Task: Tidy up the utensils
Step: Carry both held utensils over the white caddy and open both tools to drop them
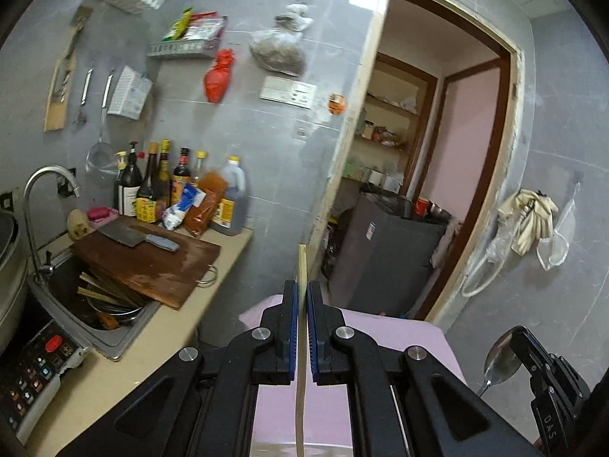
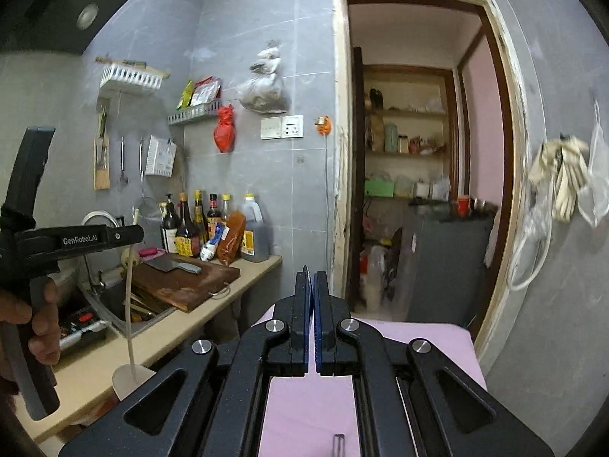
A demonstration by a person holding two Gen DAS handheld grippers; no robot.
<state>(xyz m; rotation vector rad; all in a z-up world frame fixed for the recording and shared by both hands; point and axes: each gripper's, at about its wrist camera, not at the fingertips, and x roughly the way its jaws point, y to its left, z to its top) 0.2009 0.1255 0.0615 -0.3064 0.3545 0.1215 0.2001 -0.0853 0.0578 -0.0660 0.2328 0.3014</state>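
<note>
Left gripper (image 1: 303, 297): raised, pointing slightly downward toward the doorway (image 1: 437, 160); jaws pinched on a pale wooden spatula (image 1: 302, 266).
Spatula: handle tip sticks up past the fingertips, blade hangs below, seen from the right wrist view over the counter (image 2: 213, 316) edge.
Right gripper (image 2: 313, 285): raised, nearly level, jaws pressed on the metal spoon (image 1: 501, 361).
Spoon: bowl upright beside the right gripper's fingers.
Hand (image 2: 36, 327): wrapped around the left gripper's grip.
</note>
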